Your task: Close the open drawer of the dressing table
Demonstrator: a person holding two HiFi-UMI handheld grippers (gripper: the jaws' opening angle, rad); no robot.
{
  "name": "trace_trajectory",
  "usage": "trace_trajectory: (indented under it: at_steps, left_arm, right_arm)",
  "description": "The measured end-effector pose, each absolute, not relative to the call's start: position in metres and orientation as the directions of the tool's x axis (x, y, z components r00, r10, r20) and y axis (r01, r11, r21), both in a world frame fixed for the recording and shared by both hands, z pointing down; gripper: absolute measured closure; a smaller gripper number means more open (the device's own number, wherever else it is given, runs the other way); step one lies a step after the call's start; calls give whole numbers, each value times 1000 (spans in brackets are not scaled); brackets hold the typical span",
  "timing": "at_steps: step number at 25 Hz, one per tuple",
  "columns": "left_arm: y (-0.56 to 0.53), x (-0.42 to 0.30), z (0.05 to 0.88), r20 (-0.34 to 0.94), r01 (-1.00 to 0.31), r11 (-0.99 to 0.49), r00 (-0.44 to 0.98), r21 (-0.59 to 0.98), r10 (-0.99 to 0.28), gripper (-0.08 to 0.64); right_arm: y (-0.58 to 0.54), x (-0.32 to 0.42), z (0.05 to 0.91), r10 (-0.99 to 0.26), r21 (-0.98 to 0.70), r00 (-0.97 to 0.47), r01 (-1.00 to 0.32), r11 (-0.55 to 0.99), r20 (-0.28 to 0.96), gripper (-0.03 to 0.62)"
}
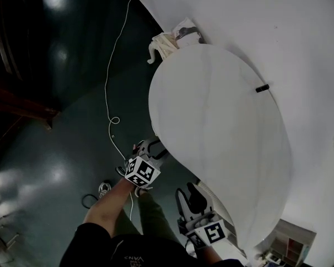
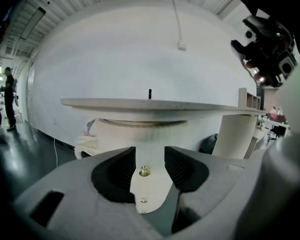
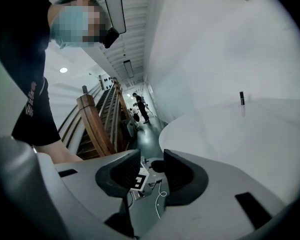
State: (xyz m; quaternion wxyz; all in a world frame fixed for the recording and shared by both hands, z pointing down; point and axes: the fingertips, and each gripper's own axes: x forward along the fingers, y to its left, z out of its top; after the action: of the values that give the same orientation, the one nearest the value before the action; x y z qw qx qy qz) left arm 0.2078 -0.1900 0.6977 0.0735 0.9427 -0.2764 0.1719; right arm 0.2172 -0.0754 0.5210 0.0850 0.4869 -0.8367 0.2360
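2 dark jaws of the left gripper [image 2: 150, 160] stand apart in the left gripper view with nothing clamped. Through their gap shows a white panel with a brass knob [image 2: 144, 172], which I take for the front of the open drawer [image 2: 149, 188]. It lies straight ahead, close, and below the top [image 2: 160, 104], which is seen edge-on above. How far the front runs to left and right is hidden by the jaws, so its long axis cannot be told here. Judged from this line-up, a push along the jaws toward the far wall [image 2: 130, 49] would send it under the top. The gripper sits about level, just lower than the top's edge. In the right gripper view the right gripper [image 3: 151, 168] also has its jaws apart and empty. Its gap frames the other gripper's marker cube [image 3: 140, 180] and a cable [image 3: 160, 196] on the floor, not the drawer. The top spreads off to the right, with 1 small black item [image 3: 241, 98] standing far out on it. In the head view the left gripper [image 1: 151, 147] points at the near-left edge of the oval top, forearm [image 1: 108, 202] stretched out behind it. The right gripper [image 1: 189, 196] hangs nearer the person and further right, beside the top's near edge. The drawer itself is hidden below the top there. The left hand looks the nearer and the better lined up for the push.
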Motion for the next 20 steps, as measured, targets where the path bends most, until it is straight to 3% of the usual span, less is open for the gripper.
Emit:
trace_trajectory:
  at_steps: [9,20]
  left_arm:
    - [-155,171,684,436,-560,-828,749,13,-500,511]
    - [-105,127,626,386,-581,-809,769,89,-510,538]
  right_arm:
    - [-58,203,503,-814,-304,-478,-870,388,331,449]
    - [-31,181,482,-832,-277,-447,-887,368,327,449]
